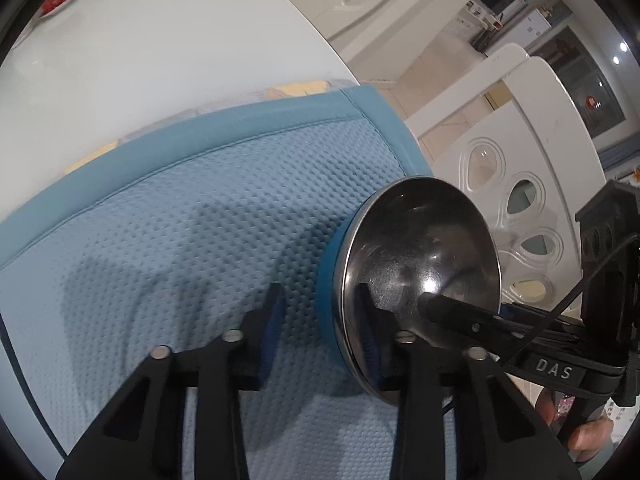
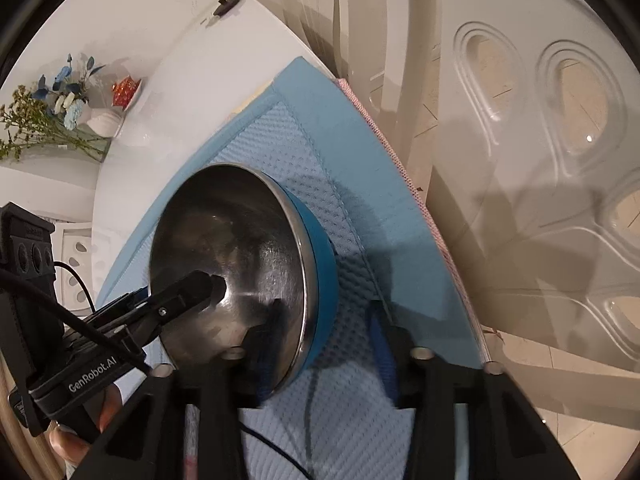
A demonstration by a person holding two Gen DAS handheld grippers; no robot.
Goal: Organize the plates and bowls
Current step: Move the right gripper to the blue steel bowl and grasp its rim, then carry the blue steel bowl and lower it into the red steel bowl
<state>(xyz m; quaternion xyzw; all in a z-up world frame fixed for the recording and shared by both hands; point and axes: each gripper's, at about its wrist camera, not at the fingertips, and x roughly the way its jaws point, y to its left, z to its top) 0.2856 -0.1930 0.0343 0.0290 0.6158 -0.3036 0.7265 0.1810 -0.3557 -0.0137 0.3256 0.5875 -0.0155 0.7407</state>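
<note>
A steel bowl with a blue outer shell [image 1: 420, 264] is held tilted above the blue quilted mat [image 1: 192, 216]; it also shows in the right wrist view [image 2: 236, 248]. My left gripper [image 1: 320, 328] is open, its jaws either side of the bowl's rim: the right finger sits inside the bowl, the left finger outside it. My right gripper [image 2: 328, 332] is open in the same way on the opposite rim, left finger inside, right finger outside over the mat [image 2: 360, 168]. Each gripper's finger shows inside the bowl in the other's view.
The mat lies on a white table [image 1: 140, 60]. White carved chair backs [image 1: 520, 184] stand right beside the table edge. A vase of flowers [image 2: 72, 104] and a small red dish [image 2: 126, 88] stand at the table's far end. A dark knob-like thing [image 2: 226, 4] lies far off.
</note>
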